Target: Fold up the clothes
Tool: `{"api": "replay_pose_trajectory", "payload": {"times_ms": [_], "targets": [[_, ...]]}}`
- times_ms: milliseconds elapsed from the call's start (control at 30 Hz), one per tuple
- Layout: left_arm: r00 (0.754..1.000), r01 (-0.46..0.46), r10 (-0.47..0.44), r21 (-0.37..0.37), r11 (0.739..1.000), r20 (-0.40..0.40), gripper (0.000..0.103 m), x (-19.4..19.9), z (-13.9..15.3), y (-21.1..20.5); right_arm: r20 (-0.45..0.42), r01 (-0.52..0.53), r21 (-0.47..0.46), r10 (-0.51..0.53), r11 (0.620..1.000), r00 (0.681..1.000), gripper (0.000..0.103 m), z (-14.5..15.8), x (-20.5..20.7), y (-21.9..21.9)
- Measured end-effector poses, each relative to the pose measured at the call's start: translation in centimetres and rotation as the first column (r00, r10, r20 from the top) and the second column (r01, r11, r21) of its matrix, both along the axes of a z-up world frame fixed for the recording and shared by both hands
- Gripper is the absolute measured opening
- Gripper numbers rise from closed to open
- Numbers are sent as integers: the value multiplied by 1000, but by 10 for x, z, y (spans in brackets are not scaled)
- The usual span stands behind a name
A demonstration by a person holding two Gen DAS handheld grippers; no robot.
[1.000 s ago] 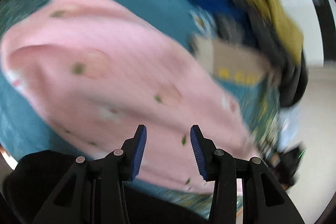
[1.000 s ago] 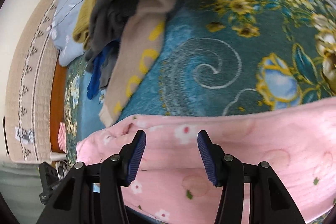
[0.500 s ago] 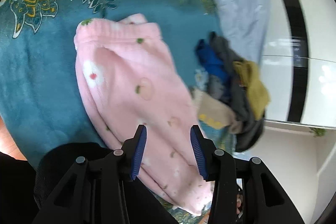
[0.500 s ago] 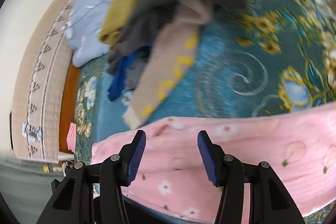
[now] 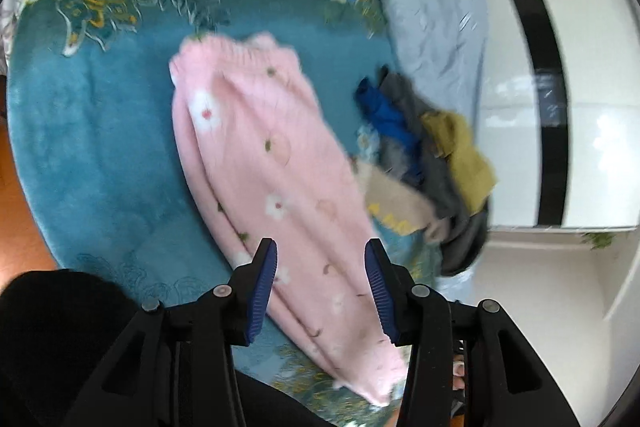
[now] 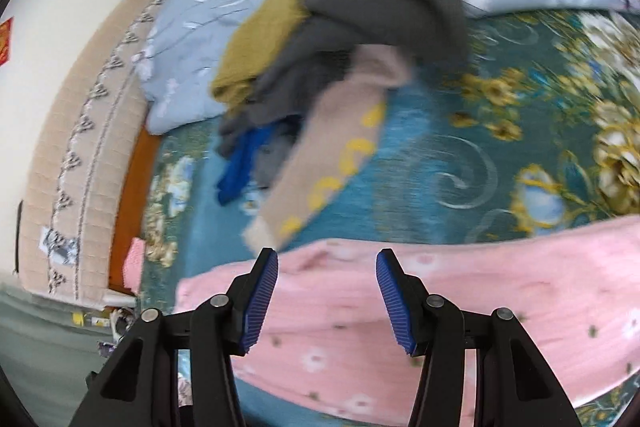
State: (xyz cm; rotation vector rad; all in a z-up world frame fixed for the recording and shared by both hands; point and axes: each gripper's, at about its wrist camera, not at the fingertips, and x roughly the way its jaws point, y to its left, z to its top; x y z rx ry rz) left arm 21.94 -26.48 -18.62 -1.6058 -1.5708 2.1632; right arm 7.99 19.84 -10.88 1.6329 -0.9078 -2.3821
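With both my left gripper [image 5: 320,287] and right gripper [image 6: 326,297] wide open and empty, I see the pink trousers [image 5: 264,171] stretching lengthwise away from the left, crosswise under the right.

Fuzzy pink fleece trousers [image 5: 256,163] lie on a plush teal blanket [image 5: 92,131]; ribbed blue fingers [image 6: 262,301] look rubbery.

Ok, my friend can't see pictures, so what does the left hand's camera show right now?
The open left gripper hangs above long pink flowery pants laid flat on a teal flowered blanket, holding nothing. To the right sits a messy pile of clothes in blue, grey, mustard and beige, with a pale blue quilt behind it.
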Motion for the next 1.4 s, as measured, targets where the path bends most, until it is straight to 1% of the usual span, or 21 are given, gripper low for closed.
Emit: {"api": "replay_pose_trajectory", "payload": {"times_ms": [133,267,333,400,467,567,600,700,800,833,867,900,933,967,1033,1067,1100,1133,1200,1300,1400], "targets": [[994,19,-21,14,1000,108,47,-15,-34,25,54,30,-16,-29,999,998,55,-26,0,22],[974,54,-50,-11,998,223,47,-31,-66,46,70,2,-31,0,1000,998,55,-41,-4,18],[966,82,-69,-45,996,250,47,-39,-74,56,74,-20,-39,22,999,997,55,-47,-5,13],[959,106,-86,-59,993,271,47,-45,-81,65,78,-43,-43,47,998,996,55,-52,-6,8],[945,128,-103,-60,990,310,46,-47,-91,74,82,-66,-44,70,997,994,55,-56,-7,2],[916,168,-120,-93,981,383,47,-48,-103,81,88,-84,-46,88,995,992,55,-61,-9,-4],[915,165,-118,-93,982,386,46,-49,-105,81,90,-85,-49,89,995,992,55,-62,-10,-5],[931,113,-84,-60,992,356,46,-48,-108,79,95,-88,-58,94,994,991,55,-66,-14,-8],[934,107,-81,-56,993,347,40,-49,-110,84,99,-92,-66,98,994,990,55,-70,-17,-11],[934,111,-85,-55,992,348,30,-49,-111,87,100,-93,-69,100,993,990,55,-71,-18,-12],[931,120,-91,-59,991,355,14,-49,-112,91,100,-94,-71,101,993,990,55,-72,-20,-13],[928,129,-95,-71,989,359,6,-49,-111,93,100,-95,-72,102,993,990,55,-72,-21,-13],[930,135,-94,-93,986,356,4,-48,-108,95,101,-96,-73,103,993,990,55,-72,-23,-14],[934,153,-104,-120,981,341,3,-47,-100,98,101,-96,-74,104,993,989,55,-73,-25,-15],[947,237,-179,-204,950,266,3,-45,-66,112,90,-104,-87,112,991,990,55,-71,-29,-16],[947,275,-218,-244,930,237,3,-43,-51,119,77,-115,-97,123,989,989,55,-69,-32,-18],[940,308,-248,-269,912,234,3,-41,-42,123,64,-130,-106,137,986,988,55,-67,-35,-20],[932,329,-263,-277,903,250,3,-39,-40,125,55,-148,-118,155,982,986,55,-67,-37,-24],[915,354,-267,-282,892,303,3,-37,-48,124,54,-189,-157,200,969,978,55,-70,-44,-33],[881,359,-235,-256,898,410,3,-27,-80,118,97,-241,-264,274,934,957,55,-88,-59,-56],[877,366,-235,-268,891,419,4,-27,-81,120,135,-245,-294,293,924,946,55,-106,-77,-75]]}}
